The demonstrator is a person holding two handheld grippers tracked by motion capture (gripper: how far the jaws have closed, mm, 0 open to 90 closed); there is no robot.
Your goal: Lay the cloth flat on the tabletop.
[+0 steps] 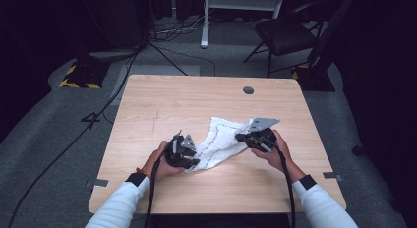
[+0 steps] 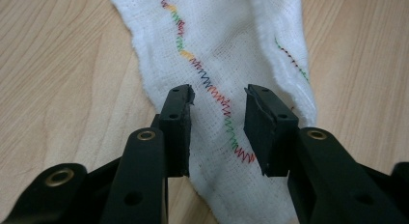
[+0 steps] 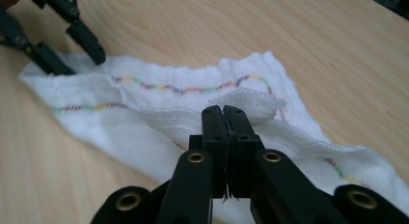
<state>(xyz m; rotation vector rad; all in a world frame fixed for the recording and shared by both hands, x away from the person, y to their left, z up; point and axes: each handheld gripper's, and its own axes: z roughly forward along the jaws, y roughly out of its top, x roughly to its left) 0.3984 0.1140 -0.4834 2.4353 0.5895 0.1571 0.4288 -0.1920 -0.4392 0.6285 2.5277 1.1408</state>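
Observation:
A white cloth (image 1: 216, 139) with a wavy line of coloured stitching lies rumpled on the wooden table (image 1: 196, 98), between my two grippers. My left gripper (image 1: 191, 162) sits at the cloth's near-left end. In the left gripper view its jaws (image 2: 219, 96) stand apart over the cloth (image 2: 217, 45), which lies flat beneath them, and the pads do not press on it. My right gripper (image 1: 242, 137) is at the cloth's right edge. Its jaws (image 3: 223, 109) are together and pinch a raised fold of the cloth (image 3: 169, 118). Farther off in that view the left gripper (image 3: 79, 63) stands open.
A round cable hole (image 1: 248, 90) sits near the table's far edge. Beyond the table are a black chair (image 1: 287, 34), a white stand leg (image 1: 204, 21) and cables on the grey floor (image 1: 105, 107). Bare wood surrounds the cloth.

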